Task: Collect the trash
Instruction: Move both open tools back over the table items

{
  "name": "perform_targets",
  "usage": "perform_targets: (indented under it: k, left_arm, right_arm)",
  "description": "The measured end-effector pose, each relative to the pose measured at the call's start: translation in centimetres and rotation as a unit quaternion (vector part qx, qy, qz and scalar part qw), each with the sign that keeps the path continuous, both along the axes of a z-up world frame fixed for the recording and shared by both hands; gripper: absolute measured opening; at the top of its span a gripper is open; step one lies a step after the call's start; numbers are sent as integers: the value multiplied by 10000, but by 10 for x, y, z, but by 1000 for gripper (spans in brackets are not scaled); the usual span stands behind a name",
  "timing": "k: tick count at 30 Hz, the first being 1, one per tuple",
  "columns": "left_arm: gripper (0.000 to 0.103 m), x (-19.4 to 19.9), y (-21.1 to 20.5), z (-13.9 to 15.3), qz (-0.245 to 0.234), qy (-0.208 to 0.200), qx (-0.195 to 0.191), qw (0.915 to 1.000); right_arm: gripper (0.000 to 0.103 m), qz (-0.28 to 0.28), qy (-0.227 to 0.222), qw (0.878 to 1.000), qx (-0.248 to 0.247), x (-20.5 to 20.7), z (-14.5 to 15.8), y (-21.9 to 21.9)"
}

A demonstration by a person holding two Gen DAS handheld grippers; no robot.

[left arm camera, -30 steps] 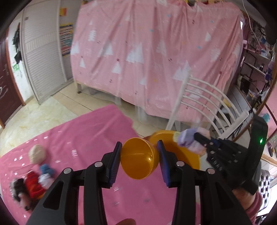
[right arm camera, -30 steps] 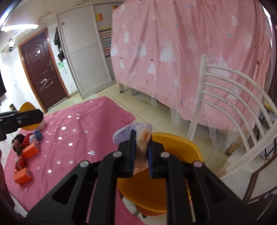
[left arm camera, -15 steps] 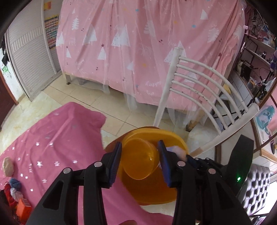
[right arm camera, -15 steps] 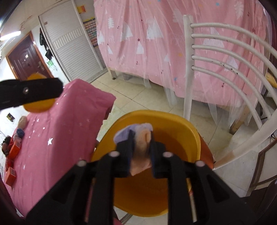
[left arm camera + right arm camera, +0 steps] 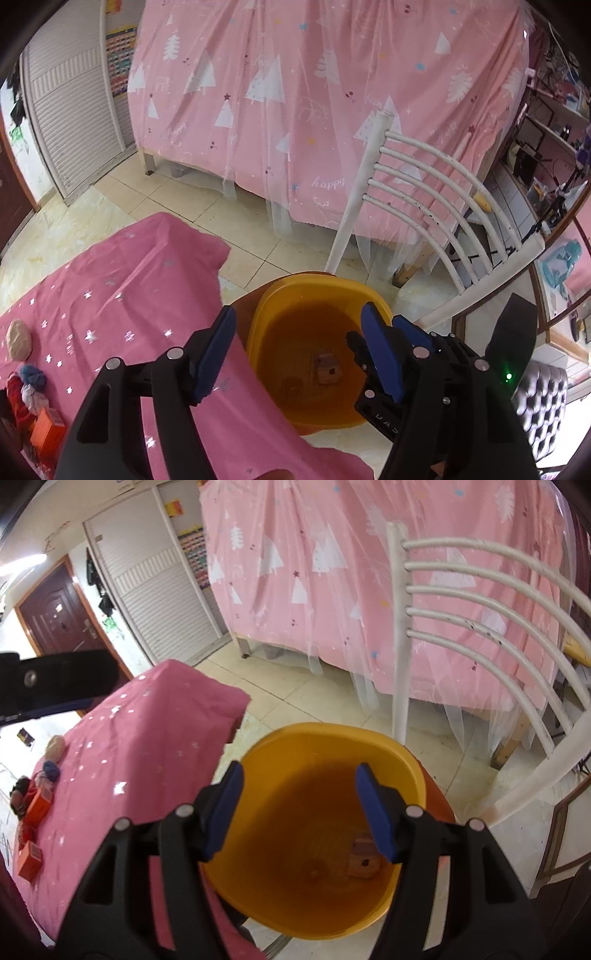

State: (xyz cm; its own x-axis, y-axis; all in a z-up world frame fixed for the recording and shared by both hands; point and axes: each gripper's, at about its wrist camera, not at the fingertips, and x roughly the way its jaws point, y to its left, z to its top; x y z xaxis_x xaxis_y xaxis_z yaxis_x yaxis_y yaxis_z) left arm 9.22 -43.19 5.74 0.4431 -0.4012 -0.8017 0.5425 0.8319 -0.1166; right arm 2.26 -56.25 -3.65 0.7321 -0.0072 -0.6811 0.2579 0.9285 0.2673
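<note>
An orange bin (image 5: 273, 310) (image 5: 402, 760) stands on the floor by the corner of a table with a pink star cloth (image 5: 122, 288) (image 5: 155, 731). A small brown box (image 5: 327, 369) (image 5: 364, 856) lies on the bin's bottom. My left gripper (image 5: 299, 349) is open and empty above the bin. My right gripper (image 5: 299, 806) is open and empty over the bin's mouth; it also shows in the left wrist view (image 5: 376, 350). More trash lies far left on the cloth: a beige lump (image 5: 18, 338), a blue yarn ball (image 5: 33, 374) and orange boxes (image 5: 48, 430) (image 5: 37, 805).
A white slatted chair (image 5: 424, 206) (image 5: 480, 627) stands just behind the bin. A bed draped in pink tree-print cloth (image 5: 314, 92) fills the background. A tufted grey seat (image 5: 539, 402) is at the right. Tiled floor lies between bed and table.
Both grippers have opened over the bin. The orange bowl has left my left gripper and the purple-and-beige wad has left my right gripper; neither shows clearly now.
</note>
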Motion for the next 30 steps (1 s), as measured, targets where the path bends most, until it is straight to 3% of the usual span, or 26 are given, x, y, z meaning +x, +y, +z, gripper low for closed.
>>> perform_targets:
  k: [9, 13, 30]
  left_arm:
    - [65, -4, 63, 35, 298, -127, -242, 9992]
    - [69, -4, 101, 48, 525, -285, -271, 9978]
    - [75, -2, 299, 69, 1756, -817, -58, 9811]
  right_arm:
    - [65, 501, -366, 9976, -314, -7, 43, 60]
    - [72, 768, -465, 9952, -391, -8, 57, 91]
    - [73, 2084, -465, 9759, -439, 4, 74, 227]
